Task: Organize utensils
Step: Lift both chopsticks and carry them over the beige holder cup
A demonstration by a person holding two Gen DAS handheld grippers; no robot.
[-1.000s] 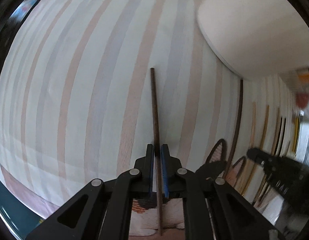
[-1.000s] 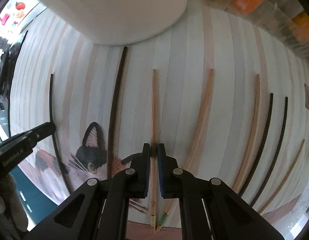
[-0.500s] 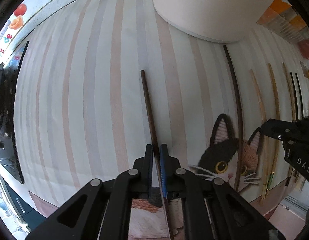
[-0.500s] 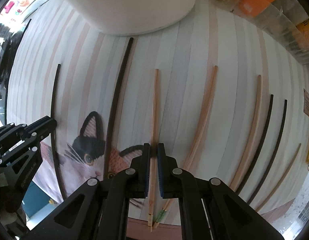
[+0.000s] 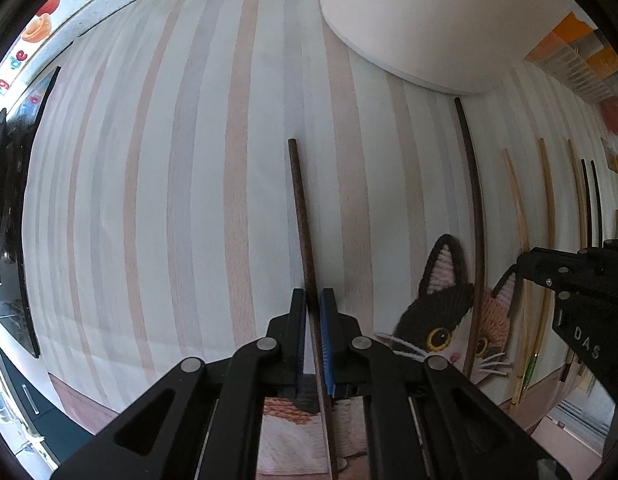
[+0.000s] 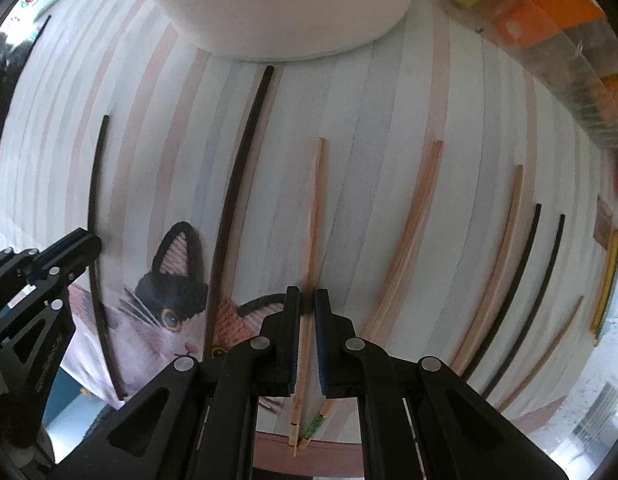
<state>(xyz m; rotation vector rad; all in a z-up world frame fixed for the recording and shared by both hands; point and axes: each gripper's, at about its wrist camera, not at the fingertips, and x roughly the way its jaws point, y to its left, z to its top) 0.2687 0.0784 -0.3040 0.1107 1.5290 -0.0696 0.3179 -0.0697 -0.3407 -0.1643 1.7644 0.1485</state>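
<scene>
Left gripper (image 5: 313, 300) clenched on dark brown chopstick (image 5: 301, 216), held along stripes of cat-print cloth (image 5: 149, 200), likely for carrying. Right gripper (image 6: 307, 300) clamps pale wooden chopstick (image 6: 315, 216) likewise. Other chopsticks lie parallel, apart, below white container (image 6: 277, 4), probable destination.

Left gripper (image 5: 313, 304) is clamped on a dark brown chopstick (image 5: 303, 224) that points away over the striped cat placemat (image 5: 169, 200). Big white container (image 5: 429, 20) sits far right, more chopsticks lined up to the right, right gripper (image 5: 527, 262) poking in there.
</scene>
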